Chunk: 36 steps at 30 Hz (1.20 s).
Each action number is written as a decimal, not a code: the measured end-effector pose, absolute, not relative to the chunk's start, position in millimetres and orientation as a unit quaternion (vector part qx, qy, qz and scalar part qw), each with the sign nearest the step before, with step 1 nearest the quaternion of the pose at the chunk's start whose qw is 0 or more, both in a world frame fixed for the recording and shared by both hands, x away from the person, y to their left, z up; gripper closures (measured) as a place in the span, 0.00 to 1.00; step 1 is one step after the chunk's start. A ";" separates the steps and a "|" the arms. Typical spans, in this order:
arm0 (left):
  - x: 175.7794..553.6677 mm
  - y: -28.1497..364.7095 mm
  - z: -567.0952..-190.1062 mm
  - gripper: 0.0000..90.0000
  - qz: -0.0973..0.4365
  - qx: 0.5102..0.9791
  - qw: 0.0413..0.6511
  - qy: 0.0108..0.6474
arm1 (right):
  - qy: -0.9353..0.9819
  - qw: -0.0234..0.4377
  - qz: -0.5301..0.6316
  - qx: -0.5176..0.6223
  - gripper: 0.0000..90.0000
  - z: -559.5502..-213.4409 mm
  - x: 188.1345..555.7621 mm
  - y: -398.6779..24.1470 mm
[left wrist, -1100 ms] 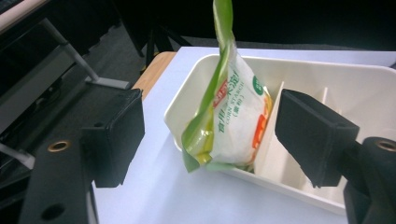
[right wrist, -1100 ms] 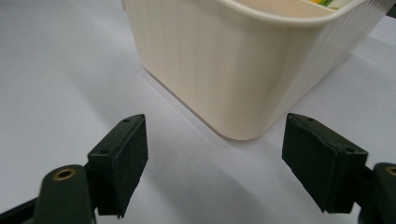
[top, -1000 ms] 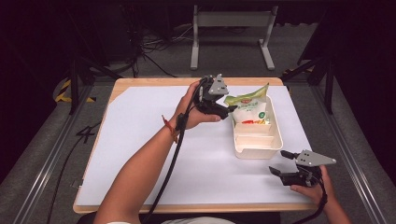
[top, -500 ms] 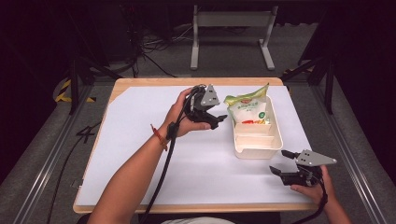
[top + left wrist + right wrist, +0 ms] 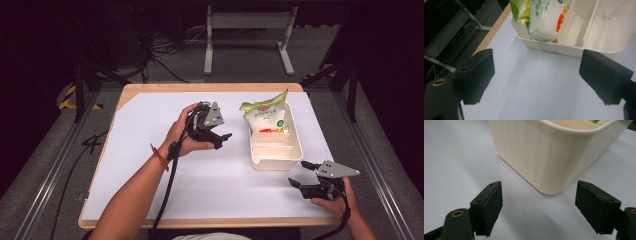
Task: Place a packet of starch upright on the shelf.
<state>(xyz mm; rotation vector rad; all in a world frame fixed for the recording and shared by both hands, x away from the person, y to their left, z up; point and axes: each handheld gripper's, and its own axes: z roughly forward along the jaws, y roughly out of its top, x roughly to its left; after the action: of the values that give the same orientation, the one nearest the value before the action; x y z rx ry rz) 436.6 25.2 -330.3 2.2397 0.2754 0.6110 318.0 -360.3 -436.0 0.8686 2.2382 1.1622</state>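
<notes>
A green-and-white snack bag (image 5: 265, 117) stands in the far compartment of a cream divided bin (image 5: 277, 164) on the white table cover. My left gripper (image 5: 223, 140) hovers left of the bin and points at it. Its jaws have just been opening and nothing is between them. In the left gripper view the bag (image 5: 544, 17) and the bin wall (image 5: 564, 48) lie beyond the open left gripper (image 5: 536, 77). My right gripper (image 5: 299, 174) rests open by the bin's near right corner, facing the bin wall (image 5: 544, 157); the right gripper (image 5: 539, 205) holds nothing.
The bin's two nearer compartments (image 5: 274, 149) hold nothing. A white sheet (image 5: 150, 150) covers the wooden table, with bare room on the left half. A metal stand (image 5: 247, 30) and cables are on the floor beyond the far edge.
My left gripper has drawn back from the snack bag, moving left and lower, away from the bin. The bag stays in the bin. The right gripper has kept still.
</notes>
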 end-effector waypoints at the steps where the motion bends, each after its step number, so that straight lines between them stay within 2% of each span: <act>1: 435.7 26.8 -332.2 0.13 0.239 0.882 0.390 0.110 | 0.816 0.234 0.422 0.317 0.24 -436.1 317.9 -360.0; 8: 429.0 42.6 -344.8 0.10 0.239 0.884 0.383 0.120 | 0.817 0.234 0.422 0.317 0.24 -436.2 317.9 -359.9; 21: 414.7 74.5 -370.0 0.09 0.267 0.883 0.361 0.138 | 0.817 0.237 0.421 0.316 0.24 -435.8 317.7 -358.8; 36: 395.2 122.7 -392.3 0.09 0.269 0.877 0.359 0.175 | 0.821 0.239 0.415 0.311 0.24 -435.7 316.8 -356.7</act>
<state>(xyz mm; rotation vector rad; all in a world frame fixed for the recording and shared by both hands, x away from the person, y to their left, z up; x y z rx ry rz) 395.2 122.7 -392.3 2.2607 0.4504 0.6933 316.8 -356.7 -435.7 0.8524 2.2465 1.1362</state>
